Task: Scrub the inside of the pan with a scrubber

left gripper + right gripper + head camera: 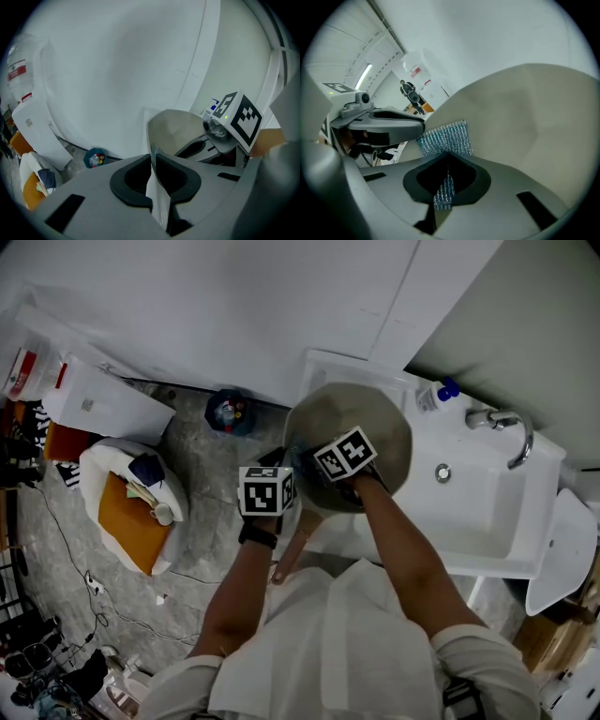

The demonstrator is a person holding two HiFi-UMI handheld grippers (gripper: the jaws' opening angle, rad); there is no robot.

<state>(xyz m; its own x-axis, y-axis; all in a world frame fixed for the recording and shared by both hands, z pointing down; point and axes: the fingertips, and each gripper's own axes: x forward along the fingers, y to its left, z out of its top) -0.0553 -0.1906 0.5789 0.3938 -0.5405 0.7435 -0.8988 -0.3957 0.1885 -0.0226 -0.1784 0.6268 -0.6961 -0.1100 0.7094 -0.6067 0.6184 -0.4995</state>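
Above the sink (487, 521), the pan (375, 423) is being pinched, seemingly by its rim, in the near-shut left tongs (153, 160); pushes from the scrubber (445, 138) being clamped in the right tongs (447, 171) could be twisting it loose.

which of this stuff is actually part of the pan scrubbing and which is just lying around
In the job:
- pan, rim clamped in the left gripper
- scrubber, pinched in the right gripper

Lying about:
- blue-capped bottle
- blue tub
- orange cushion
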